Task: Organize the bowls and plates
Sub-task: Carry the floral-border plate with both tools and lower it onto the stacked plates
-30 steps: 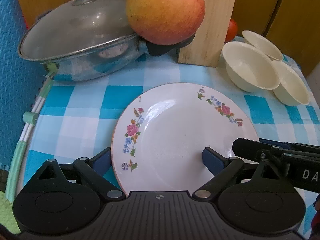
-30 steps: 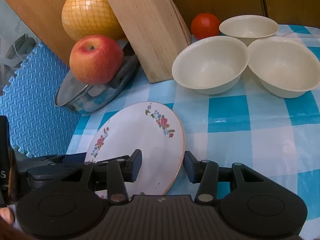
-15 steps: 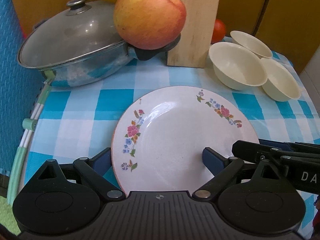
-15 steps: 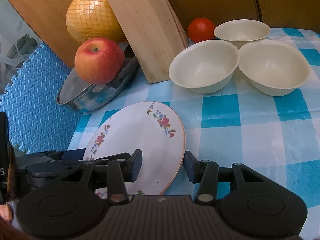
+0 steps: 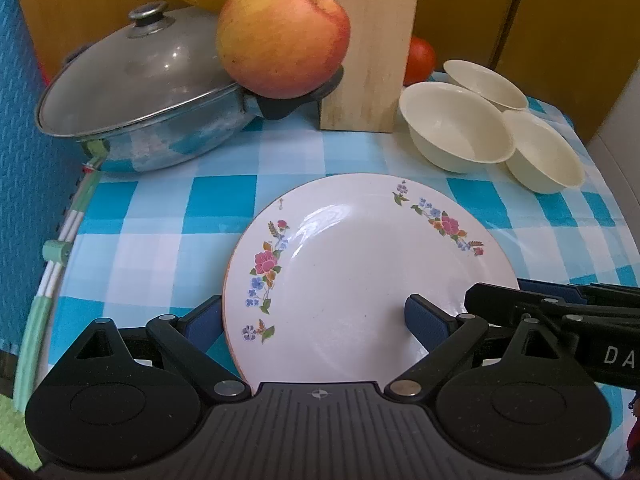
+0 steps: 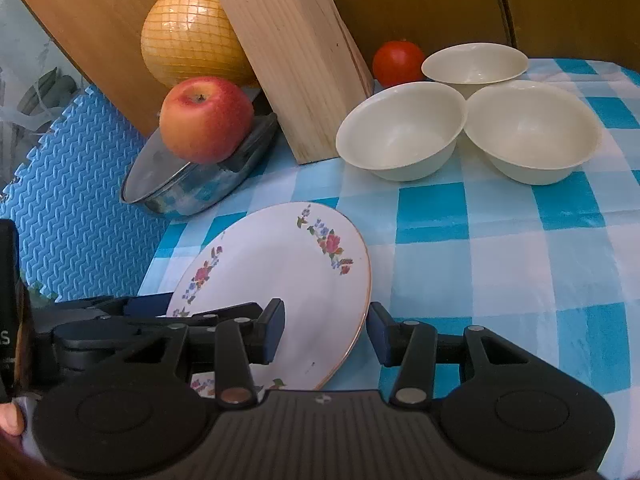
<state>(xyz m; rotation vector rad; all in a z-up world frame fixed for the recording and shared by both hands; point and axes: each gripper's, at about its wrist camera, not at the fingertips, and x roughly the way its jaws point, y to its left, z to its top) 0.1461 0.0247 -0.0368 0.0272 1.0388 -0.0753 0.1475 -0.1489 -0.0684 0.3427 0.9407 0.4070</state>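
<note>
While the plate (image 5: 360, 272) lies on the checked cloth (image 5: 160, 216) near three bowls (image 6: 400, 132), both grippers, left (image 5: 314, 320) and right (image 6: 326, 330), straddle its rim, spread wide, neither visibly pinching it

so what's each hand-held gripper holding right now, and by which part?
Both straddle the floral plate: the left hand-held gripper across its left near edge, the right hand-held gripper across its right rim. Firm clamping cannot be confirmed.
</note>
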